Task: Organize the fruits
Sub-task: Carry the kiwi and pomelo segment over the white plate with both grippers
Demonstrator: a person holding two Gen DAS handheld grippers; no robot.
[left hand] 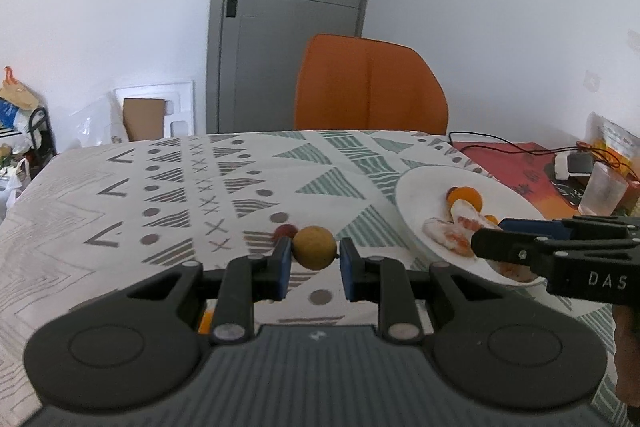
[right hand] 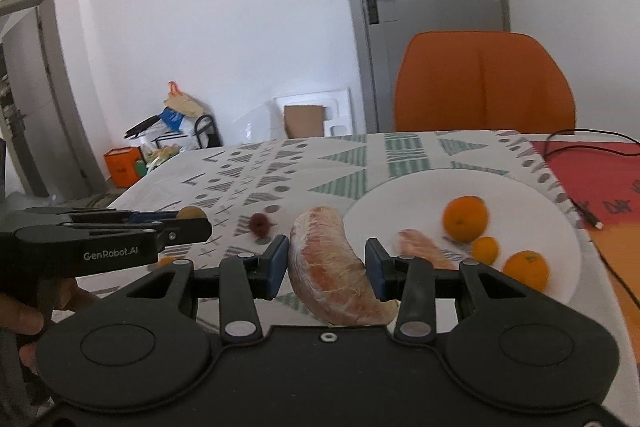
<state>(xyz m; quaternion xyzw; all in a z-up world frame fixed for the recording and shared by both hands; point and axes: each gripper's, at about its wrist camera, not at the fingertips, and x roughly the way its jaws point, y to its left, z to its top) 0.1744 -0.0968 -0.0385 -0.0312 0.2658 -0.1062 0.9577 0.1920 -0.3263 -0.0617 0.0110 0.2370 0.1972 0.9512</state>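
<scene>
The right gripper [right hand: 326, 263] is clamping a peeled pomelo segment [right hand: 340, 267] between its jaws above the patterned table [right hand: 280, 167]. A white plate [right hand: 400, 199] is holding three oranges [right hand: 466, 219]; the left gripper [right hand: 192, 223] is gripping a yellowish fruit [right hand: 191, 212].

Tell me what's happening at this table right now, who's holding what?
A person is sorting fruit with a gripper in each hand. The left gripper is shut on a small yellowish round fruit; the right gripper is shut on a peeled pomelo segment. Both are held above the patterned tablecloth, beside a white plate that already holds oranges and another segment. A dark red fruit lies on the cloth.
</scene>
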